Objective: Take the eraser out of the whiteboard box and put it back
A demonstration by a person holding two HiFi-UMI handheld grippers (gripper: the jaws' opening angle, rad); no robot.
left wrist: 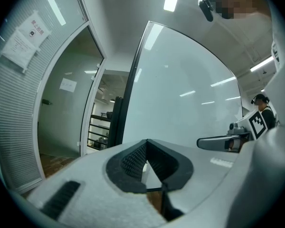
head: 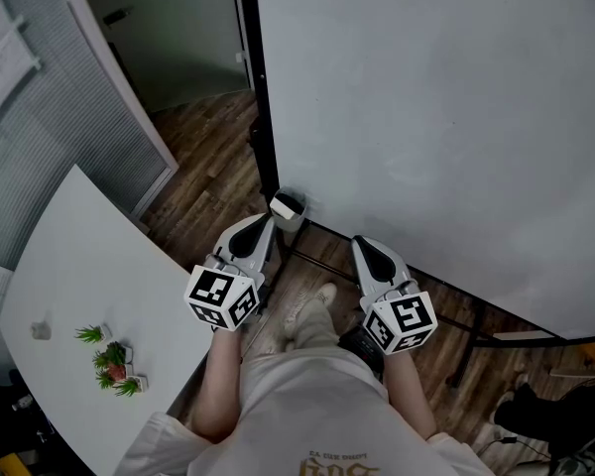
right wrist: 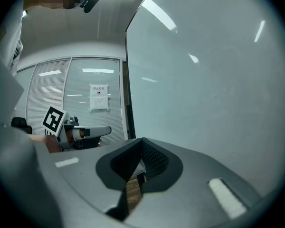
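A big whiteboard (head: 436,117) on a dark frame stands in front of me. The small white whiteboard box (head: 288,206) hangs at its lower left corner, and I cannot make out an eraser in it. My left gripper (head: 267,222) is shut and empty, its tip just below and left of the box. To the right, my right gripper (head: 361,244) is also shut and empty, close to the board's lower edge. The left gripper view shows the closed left gripper (left wrist: 146,142) facing the board. The right gripper view shows the closed right gripper (right wrist: 142,141) beside the board.
A white table (head: 79,286) with a small potted plant (head: 112,360) stands at my left. Behind it is a glass partition with blinds (head: 50,127). The board's stand legs (head: 476,330) rest on the wood floor. My shoe (head: 307,305) is below the grippers.
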